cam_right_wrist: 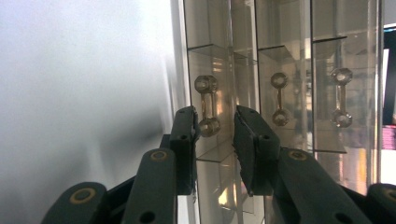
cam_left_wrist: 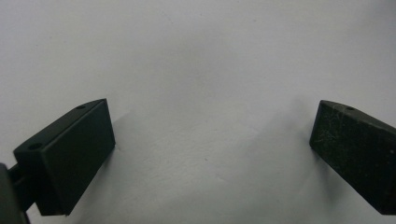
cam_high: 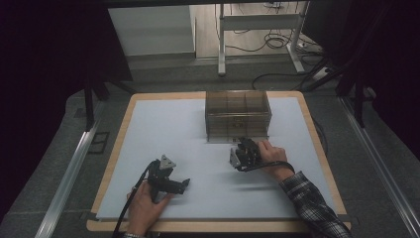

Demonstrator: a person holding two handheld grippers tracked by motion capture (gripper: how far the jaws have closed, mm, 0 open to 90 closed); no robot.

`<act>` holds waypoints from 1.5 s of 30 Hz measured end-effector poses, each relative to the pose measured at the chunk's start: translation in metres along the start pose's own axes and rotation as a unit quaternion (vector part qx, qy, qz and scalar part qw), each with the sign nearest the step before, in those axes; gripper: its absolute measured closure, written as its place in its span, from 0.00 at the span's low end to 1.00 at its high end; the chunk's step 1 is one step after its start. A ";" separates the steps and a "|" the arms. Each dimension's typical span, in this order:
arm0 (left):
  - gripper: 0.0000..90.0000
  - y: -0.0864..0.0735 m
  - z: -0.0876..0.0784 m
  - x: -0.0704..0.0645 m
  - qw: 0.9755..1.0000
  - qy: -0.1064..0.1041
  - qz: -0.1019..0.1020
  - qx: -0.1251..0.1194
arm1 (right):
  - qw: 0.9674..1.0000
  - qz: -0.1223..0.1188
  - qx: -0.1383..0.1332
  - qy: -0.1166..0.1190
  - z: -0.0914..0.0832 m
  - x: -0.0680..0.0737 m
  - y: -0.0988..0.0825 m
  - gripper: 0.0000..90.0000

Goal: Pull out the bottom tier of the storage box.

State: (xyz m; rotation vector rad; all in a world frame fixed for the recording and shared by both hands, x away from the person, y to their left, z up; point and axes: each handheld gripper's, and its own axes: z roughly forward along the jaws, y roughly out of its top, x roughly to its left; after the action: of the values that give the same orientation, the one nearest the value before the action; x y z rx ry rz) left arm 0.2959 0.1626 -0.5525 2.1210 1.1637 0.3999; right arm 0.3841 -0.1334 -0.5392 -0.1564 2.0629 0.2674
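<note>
The clear drawer box [cam_high: 238,115] stood at the desk's [cam_high: 148,129] 12 o'clock edge. The right hand-held gripper [cam_right_wrist: 215,133] sat just in front of it, jaws narrowly apart around one drawer handle [cam_right_wrist: 207,105], not clamped, the handle's long axis running along the gap. The left hand-held gripper [cam_left_wrist: 212,144] lay near 7 o'clock, well apart, jaws wide over bare desk.

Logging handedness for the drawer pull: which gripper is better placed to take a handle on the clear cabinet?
Right. The right gripper sits at the front of the drawer cabinet, jaws partly open just short of the nearest handle. The left gripper lies wide open over bare table, well away from the cabinet.
</note>
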 end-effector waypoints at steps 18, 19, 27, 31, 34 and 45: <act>0.00 0.000 0.000 0.000 1.000 0.000 0.000 0.000 | 0.990 0.087 -0.040 0.104 -0.005 -0.034 -0.012 0.73; 0.00 0.000 0.000 0.000 1.000 0.000 0.000 0.000 | 0.988 0.094 -0.044 0.115 -0.005 -0.036 -0.013 0.73; 0.00 0.000 0.000 0.000 1.000 0.000 0.000 0.000 | 0.975 0.126 -0.062 0.174 -0.002 -0.051 -0.023 0.71; 0.00 0.000 0.000 0.000 1.000 0.000 0.001 0.000 | 0.966 0.141 -0.070 0.203 0.001 -0.060 -0.029 0.69; 0.00 0.000 0.000 0.000 1.000 0.000 0.002 0.001 | 0.956 0.160 -0.081 0.234 0.004 -0.069 -0.035 0.69; 0.00 0.000 0.000 0.000 1.000 0.000 0.002 0.002 | 0.936 0.189 -0.085 0.284 0.012 -0.091 -0.052 0.68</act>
State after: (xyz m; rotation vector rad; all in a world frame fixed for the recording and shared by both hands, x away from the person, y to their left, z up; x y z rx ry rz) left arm 0.2959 0.1629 -0.5524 2.1261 1.1607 0.3996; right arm 0.4492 -0.1807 -0.4717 0.0739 2.6402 0.7059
